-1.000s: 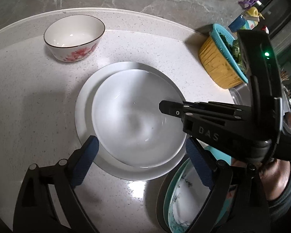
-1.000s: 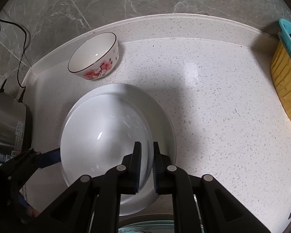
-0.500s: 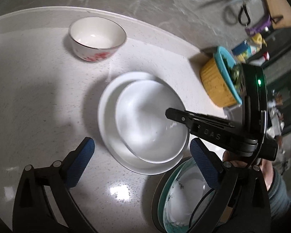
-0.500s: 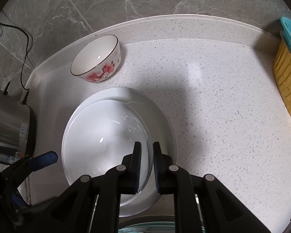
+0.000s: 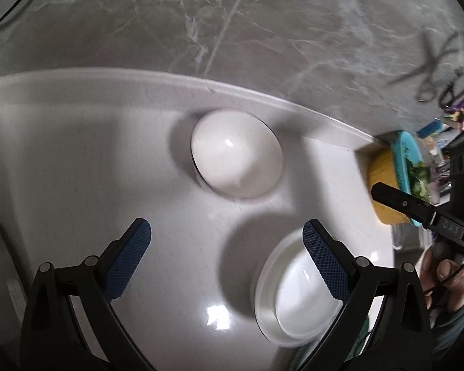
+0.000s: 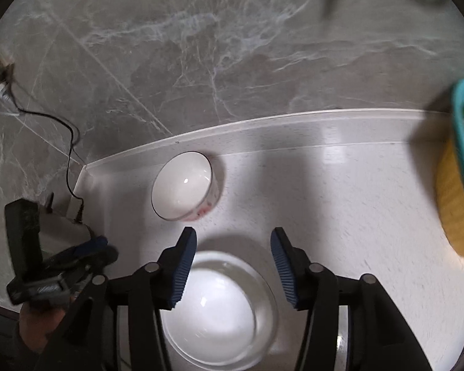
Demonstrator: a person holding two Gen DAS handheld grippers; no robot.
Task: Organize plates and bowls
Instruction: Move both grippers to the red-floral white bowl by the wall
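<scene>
A white bowl (image 6: 213,318) sits inside a white plate (image 6: 270,306) just below my right gripper (image 6: 233,244). Its jaws are opening, and nothing is between the pads. Farther back, near the wall, a small bowl with red flowers (image 6: 182,185) stands alone. My left gripper (image 5: 225,235) hangs open and empty above the counter in front of that small bowl (image 5: 236,154). The plate (image 5: 263,281) and white bowl (image 5: 303,296) lie behind its right finger. The right gripper (image 5: 379,191) shows at the right edge, and the left gripper (image 6: 102,247) at the other view's left.
A yellow basket with a teal rim (image 6: 457,204), holding greens, stands at the right. A steel appliance (image 6: 62,232) with a black cable (image 6: 71,142) sits in the left corner. A grey marble wall backs the white counter (image 6: 340,201). A person's hand (image 5: 445,278) holds the right gripper.
My right gripper let go of the white bowl's rim, opened and rose. My left gripper swung away from the plate toward the flowered bowl.
</scene>
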